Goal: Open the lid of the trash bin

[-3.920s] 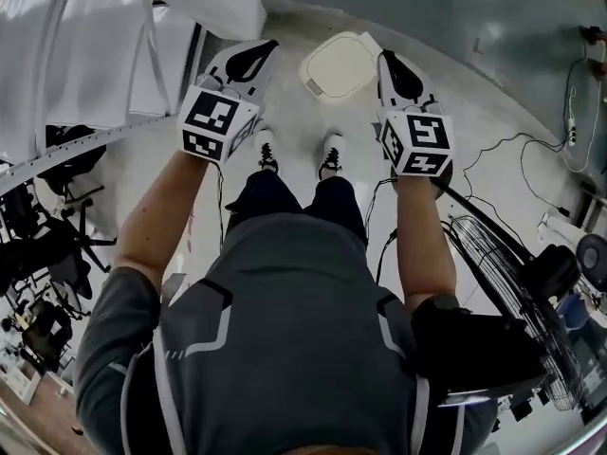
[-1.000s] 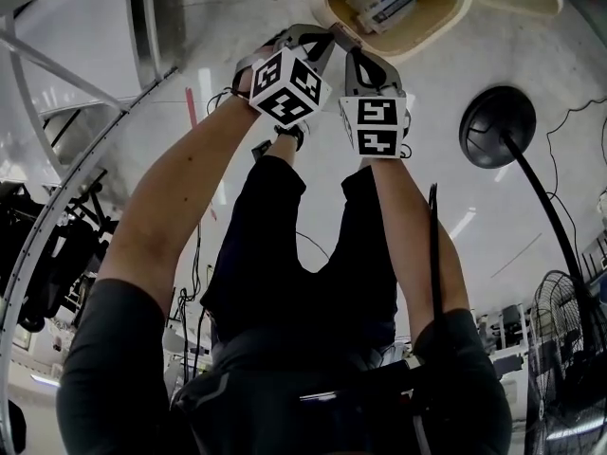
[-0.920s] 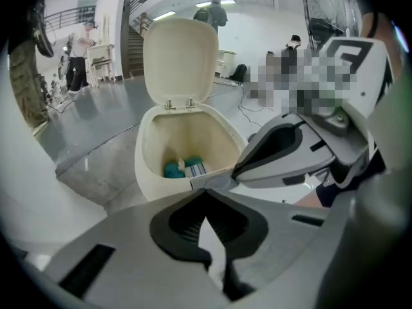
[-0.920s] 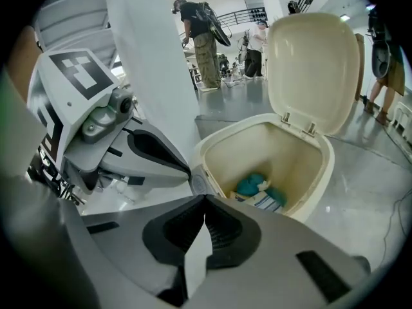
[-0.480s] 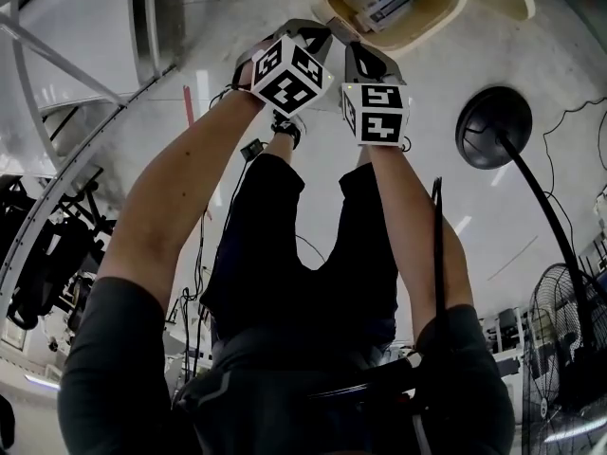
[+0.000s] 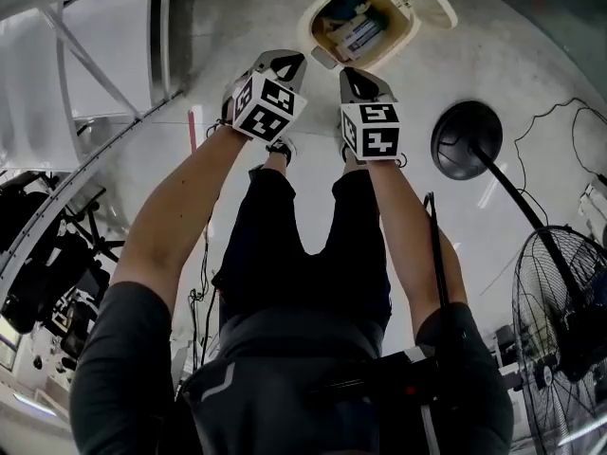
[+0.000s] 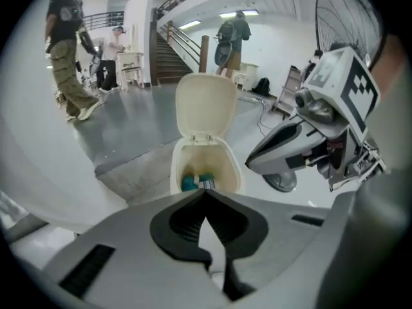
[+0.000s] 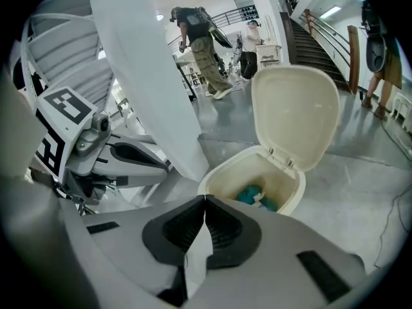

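**Grey floor, bin standing open**

At the head view's upper centre the bin (image 6: 311, 19) stands on the floor, its lid (image 6: 424, 3) swung up and back on its hinge. Teal and white rubbish (image 8: 252, 195) lies inside. Just below the bin in frame, clear of it, the left hand-held gripper (image 6: 287, 60) has its jaws closed tip to tip on nothing. Beside it, the right hand-held gripper (image 6: 354, 72) is the same, jaws together and empty. Right of centre sits a black fan base (image 6: 465, 140), and a fan (image 6: 560, 320) is at lower right. People (image 7: 67, 56) stand near a staircase (image 7: 168, 60) in the background.
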The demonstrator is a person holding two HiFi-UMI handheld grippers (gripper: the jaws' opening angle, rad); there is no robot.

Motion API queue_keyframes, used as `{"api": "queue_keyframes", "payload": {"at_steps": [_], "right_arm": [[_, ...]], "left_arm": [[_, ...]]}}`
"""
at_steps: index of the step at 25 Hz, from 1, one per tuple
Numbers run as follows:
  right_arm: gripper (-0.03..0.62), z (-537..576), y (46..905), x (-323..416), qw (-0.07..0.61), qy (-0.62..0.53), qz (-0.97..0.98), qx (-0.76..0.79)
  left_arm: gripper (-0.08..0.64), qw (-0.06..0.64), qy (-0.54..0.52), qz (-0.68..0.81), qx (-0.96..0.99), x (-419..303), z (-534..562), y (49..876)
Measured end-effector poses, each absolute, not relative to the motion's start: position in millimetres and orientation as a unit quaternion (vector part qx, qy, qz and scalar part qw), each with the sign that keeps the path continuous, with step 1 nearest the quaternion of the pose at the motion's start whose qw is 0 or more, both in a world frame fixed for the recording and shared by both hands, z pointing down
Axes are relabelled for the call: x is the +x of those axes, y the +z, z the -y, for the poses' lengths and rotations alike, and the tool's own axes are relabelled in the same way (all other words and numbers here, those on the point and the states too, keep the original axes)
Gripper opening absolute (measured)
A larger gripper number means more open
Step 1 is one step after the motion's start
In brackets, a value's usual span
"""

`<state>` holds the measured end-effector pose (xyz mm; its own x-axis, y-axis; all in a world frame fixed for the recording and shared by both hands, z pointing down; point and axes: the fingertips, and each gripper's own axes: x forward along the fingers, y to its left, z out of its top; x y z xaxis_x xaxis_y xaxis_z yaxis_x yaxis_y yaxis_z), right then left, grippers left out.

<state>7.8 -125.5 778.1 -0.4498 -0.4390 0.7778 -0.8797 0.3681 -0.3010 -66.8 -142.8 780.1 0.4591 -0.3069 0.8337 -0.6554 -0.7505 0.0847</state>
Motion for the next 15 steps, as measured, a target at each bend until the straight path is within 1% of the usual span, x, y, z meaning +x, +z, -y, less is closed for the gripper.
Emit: {"api": "queue_keyframes", "payload": {"at_steps": [5,10,15], "right_arm": [[0.028,134,690,14,0.274,0.348,0.793,0.418],[0.028,152,604,22,0.256,0.308,0.812,0.424],[0.028,150,525,33,0.234,0.294,0.832,0.408]], "left_arm": [[0.008,0.223,0.376,0.332,0.836,-62,142,692],[0.008,0.187,0.32,0.355,0.858,-55,156,600],[0.008,0.173,0.289,0.368,0.867,-52,153,522]]}}
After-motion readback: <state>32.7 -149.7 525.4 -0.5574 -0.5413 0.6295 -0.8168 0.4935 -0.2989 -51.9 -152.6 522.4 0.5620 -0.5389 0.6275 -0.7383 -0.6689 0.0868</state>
